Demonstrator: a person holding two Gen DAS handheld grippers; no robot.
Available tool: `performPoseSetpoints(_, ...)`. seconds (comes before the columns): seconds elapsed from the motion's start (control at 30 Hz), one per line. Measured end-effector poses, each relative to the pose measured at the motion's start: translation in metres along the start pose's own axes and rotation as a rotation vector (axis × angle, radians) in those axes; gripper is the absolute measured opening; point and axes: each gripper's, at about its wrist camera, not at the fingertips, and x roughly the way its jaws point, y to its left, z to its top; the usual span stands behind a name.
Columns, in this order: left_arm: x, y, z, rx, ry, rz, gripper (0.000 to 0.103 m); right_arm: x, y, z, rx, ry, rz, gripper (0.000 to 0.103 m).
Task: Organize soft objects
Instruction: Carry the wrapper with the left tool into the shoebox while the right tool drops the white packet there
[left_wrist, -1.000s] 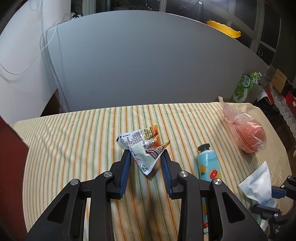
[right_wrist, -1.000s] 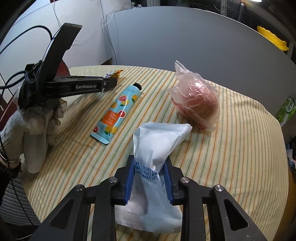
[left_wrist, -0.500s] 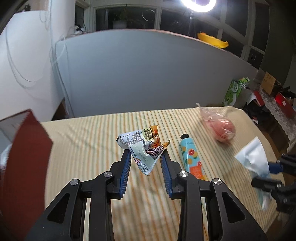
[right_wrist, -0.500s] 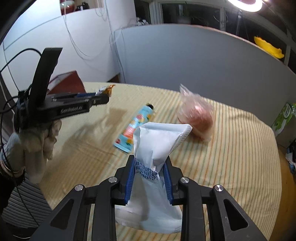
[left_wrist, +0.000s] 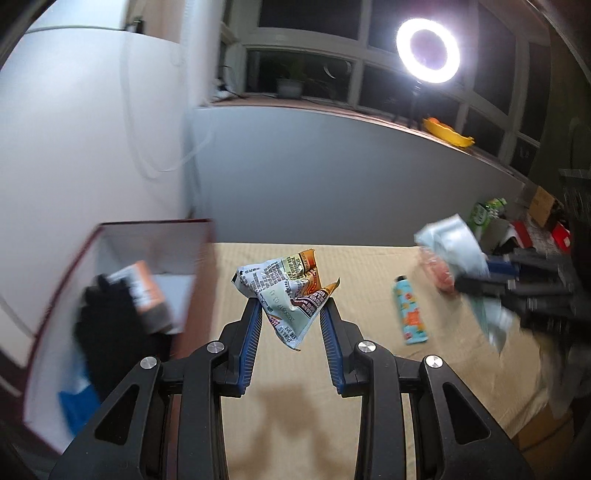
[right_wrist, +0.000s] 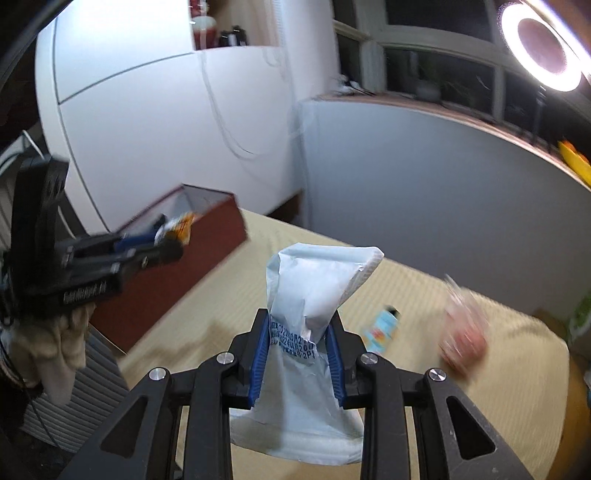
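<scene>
Left wrist view only: interior of the dark red open-topped cardboard box (left_wrist: 110, 266), white inside, at the left edge of the table.
Right wrist view only: the outer dark red side wall of that box (right_wrist: 192, 258); a person's hand in a pale cloth glove (right_wrist: 59, 347) under the left gripper's body.
Left gripper (left_wrist: 291, 314): blue pads clamped on a crumpled printed snack wrapper (left_wrist: 284, 291), white and pale green with orange and brown patches, held clear above the table.
Left gripper, seen from the right wrist (right_wrist: 166, 240): level with the box rim, wrapper at its tip; blurred.
Right gripper (right_wrist: 299, 336): blue pads clamped on a pale blue-white soft plastic pouch (right_wrist: 317, 291) with dark blue printed code, pinched at its waist, top flared, bottom hanging below the pads.
Right gripper, seen from the left wrist (left_wrist: 480, 275): far right, above the table, pouch in its jaws; blurred.
Box contents: an orange and white carton (left_wrist: 142, 291), a black soft item (left_wrist: 107, 328), a blue item (left_wrist: 77, 402) at the near end; all blurred.
Table (left_wrist: 369, 266): beige striped cloth.
On the table: a light blue squeeze tube with fruit print and black cap (left_wrist: 410, 314), lying flat right of centre; a clear plastic bag holding something pink-red (right_wrist: 463, 332), right of the tube, blurred.
</scene>
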Motion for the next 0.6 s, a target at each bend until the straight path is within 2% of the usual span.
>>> performPoseSetpoints(0.27, -0.027, 0.066, -0.024, -0.045, 0.006, 0.130, 0.031, 0.048, 0.061, 0.063, -0.079, 0.002, 0.090, 0.026)
performPoseSetpoints(0.47, -0.029, 0.096, -0.036, -0.060, 0.017, 0.206, 0.031, 0.096, 0.101, 0.098, -0.097, 0.044, 0.160, 0.026)
performPoseSetpoints(0.6, -0.028, 0.111, -0.042, -0.076, 0.025, 0.230, 0.031, 0.131, 0.128, 0.114, -0.121, 0.080, 0.166, 0.026)
